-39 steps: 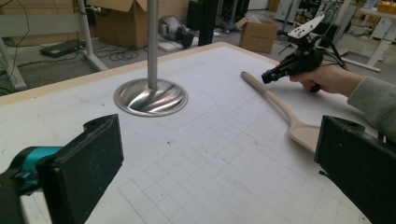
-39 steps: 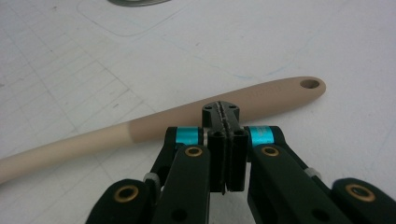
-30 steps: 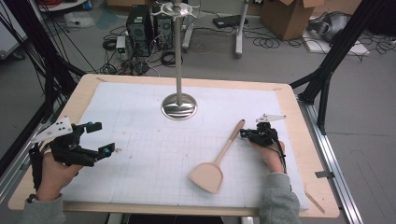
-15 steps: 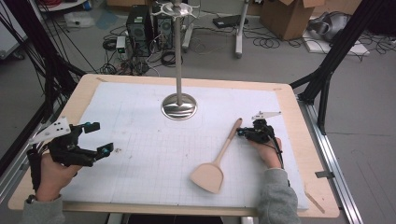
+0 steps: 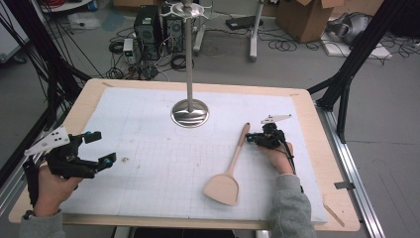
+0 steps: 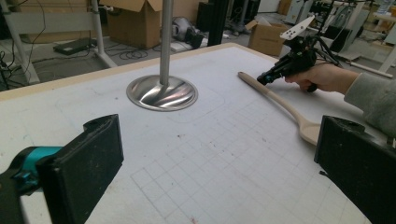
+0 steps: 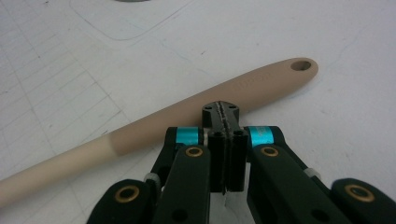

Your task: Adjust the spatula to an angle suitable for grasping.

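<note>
Right gripper view: the right gripper (image 7: 225, 108), jaws pressed together and empty, noses at the handle of the wooden spatula (image 7: 154, 133) lying flat on the white mat (image 5: 148, 144). It looks light, stiff and smooth; the thick handle near the hanging hole seems the best hold. Farther off, the left gripper (image 5: 98, 148) hovers spread.

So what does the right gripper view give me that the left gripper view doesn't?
Right gripper view: the hanging hole at the spatula's handle end, and the right hand-held gripper seen close, jaws shut, tips at the handle. Left gripper view: the metal stand, the left hand-held gripper with jaws wide open, and boxes behind. Both: the spatula lying on the gridded mat.
</note>
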`<state>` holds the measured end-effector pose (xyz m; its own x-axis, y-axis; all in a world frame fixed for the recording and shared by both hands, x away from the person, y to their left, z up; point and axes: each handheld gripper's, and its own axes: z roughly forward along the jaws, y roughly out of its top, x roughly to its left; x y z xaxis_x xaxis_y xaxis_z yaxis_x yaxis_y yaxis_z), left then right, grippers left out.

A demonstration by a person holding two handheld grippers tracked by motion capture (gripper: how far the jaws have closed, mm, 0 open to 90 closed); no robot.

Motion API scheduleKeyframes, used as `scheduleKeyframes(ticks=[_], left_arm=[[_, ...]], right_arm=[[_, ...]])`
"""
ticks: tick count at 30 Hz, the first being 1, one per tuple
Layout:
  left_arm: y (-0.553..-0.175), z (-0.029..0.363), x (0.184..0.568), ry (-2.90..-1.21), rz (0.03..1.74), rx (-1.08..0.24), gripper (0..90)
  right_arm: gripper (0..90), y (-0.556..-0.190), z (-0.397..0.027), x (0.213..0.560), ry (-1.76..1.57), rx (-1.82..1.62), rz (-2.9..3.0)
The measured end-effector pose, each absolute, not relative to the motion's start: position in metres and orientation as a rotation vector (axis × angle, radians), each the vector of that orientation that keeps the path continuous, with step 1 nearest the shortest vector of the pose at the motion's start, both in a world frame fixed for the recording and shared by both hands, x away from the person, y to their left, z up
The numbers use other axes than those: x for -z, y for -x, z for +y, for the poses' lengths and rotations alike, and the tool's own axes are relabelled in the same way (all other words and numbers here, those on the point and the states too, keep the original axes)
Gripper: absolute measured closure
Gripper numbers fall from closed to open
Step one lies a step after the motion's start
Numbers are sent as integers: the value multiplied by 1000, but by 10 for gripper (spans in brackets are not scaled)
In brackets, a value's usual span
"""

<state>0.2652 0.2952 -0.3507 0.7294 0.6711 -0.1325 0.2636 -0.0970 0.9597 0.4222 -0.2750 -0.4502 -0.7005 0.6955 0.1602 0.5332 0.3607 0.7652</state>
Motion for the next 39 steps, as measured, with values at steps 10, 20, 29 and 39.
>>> scheduleKeyframes(ticks=[10, 20, 29, 39], left_arm=[[-259, 302, 352, -1673, 779, -424, 17], [-252, 309, 352, -1669, 796, -444, 17], [-247, 315, 355, -1669, 820, -448, 17], [-243, 319, 355, -1669, 832, -454, 17]], right_arm=[[900, -430, -265, 450, -1089, -1267, 2461], [900, -439, -249, 449, -1034, -1279, 2505], [900, -444, -239, 450, -1003, -1293, 2543], [900, -448, -222, 450, -932, -1298, 2589]])
